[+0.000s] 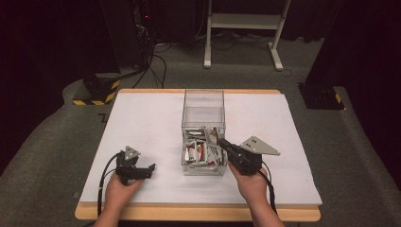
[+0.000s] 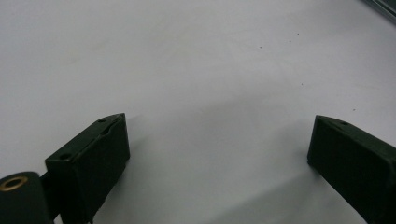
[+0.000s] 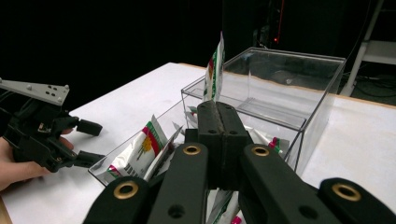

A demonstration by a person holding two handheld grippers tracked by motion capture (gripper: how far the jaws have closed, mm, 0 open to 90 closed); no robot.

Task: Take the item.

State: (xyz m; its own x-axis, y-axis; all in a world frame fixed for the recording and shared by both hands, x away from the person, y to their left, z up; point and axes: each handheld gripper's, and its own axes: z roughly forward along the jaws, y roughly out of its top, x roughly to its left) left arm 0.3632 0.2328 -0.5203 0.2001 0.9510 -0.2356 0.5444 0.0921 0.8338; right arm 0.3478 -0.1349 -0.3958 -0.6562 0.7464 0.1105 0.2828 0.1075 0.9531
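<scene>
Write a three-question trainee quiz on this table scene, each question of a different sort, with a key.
1. True or false: the left tool rests over the bare white table with its jaws apart and nothing between them.
2. What does the right tool pinch? A) a cable B) a sachet C) a spoon
3. Fill in: the other sachets lie in the near end of a clear ____.

Key
1. True.
2. B: a sachet stands upright from its shut tips, above the clear box.
3. Box; its far end looks empty.
</scene>
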